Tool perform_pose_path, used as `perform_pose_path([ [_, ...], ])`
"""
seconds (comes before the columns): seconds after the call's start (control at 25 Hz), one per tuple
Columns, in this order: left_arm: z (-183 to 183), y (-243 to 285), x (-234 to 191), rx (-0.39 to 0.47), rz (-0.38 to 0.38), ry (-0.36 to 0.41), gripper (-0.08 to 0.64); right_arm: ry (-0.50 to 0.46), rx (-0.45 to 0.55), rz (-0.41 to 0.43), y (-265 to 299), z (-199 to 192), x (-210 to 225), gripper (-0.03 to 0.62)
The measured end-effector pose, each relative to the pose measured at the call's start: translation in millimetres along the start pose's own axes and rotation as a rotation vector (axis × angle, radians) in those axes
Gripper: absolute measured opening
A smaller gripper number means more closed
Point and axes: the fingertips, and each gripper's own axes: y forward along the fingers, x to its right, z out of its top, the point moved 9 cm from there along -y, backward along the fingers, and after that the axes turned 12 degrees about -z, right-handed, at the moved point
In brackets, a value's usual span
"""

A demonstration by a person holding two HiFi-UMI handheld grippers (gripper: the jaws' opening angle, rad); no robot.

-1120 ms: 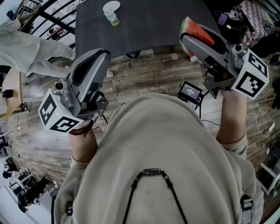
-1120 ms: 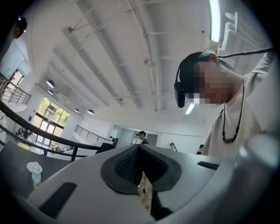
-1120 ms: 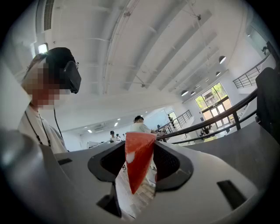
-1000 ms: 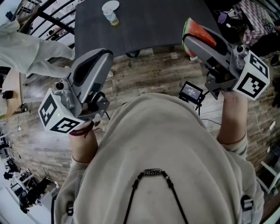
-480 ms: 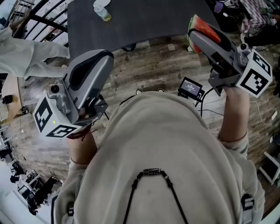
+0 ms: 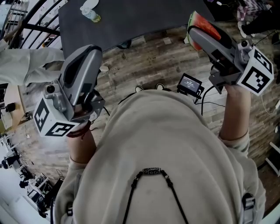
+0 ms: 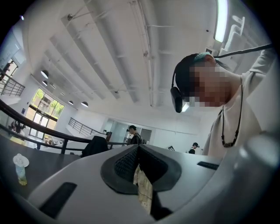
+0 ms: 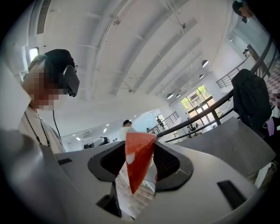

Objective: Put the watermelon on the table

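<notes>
A red watermelon wedge with a green rind (image 6: 199, 24) sticks out of my right gripper (image 6: 202, 31), which is shut on it at the upper right, above the wooden floor and just off the dark table's near edge (image 6: 131, 19). In the right gripper view the wedge (image 8: 138, 157) stands point-down between the pads, with the grey table top (image 8: 227, 144) behind it. My left gripper (image 6: 83, 54) is held up at the left, shut with nothing in it. In the left gripper view its pads (image 7: 127, 164) meet at the tip.
A plastic bottle (image 6: 89, 13) stands at the table's far left and shows small in the left gripper view (image 7: 19, 168). A small screen device (image 6: 189, 83) with cables lies on the wooden floor. A person in white (image 6: 26, 65) stands at the left by a railing. A black jacket (image 8: 249, 96) hangs behind the table.
The table and bottle have slid toward the top of the head view. Both grippers keep their pose and grip; the right gripper view has turned to show more of the table.
</notes>
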Motion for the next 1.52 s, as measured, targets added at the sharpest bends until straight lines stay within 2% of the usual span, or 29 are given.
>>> perform_pose_path([
  [0.12, -3, 15, 5, -0.067, -0.071, 0.008, 0.006, 0.008, 0.017, -0.012, -12, 4, 1, 0.206],
  [0.24, -9, 23, -2, -0.089, -0.071, -0.009, 0.006, 0.02, 0.039, -0.012, -23, 7, 10, 0.206],
  [0.6, -12, 32, -20, -0.068, -0.05, -0.06, 0.006, 0.045, 0.039, -0.036, -36, 8, 30, 0.206],
  [1.04, -16, 40, -46, -0.039, -0.104, -0.061, 0.006, 0.037, 0.068, -0.077, -34, 9, 35, 0.206],
  [1.52, -8, 48, -77, -0.035, -0.158, -0.083, 0.006, 0.046, 0.091, -0.101, -23, 26, 34, 0.206],
])
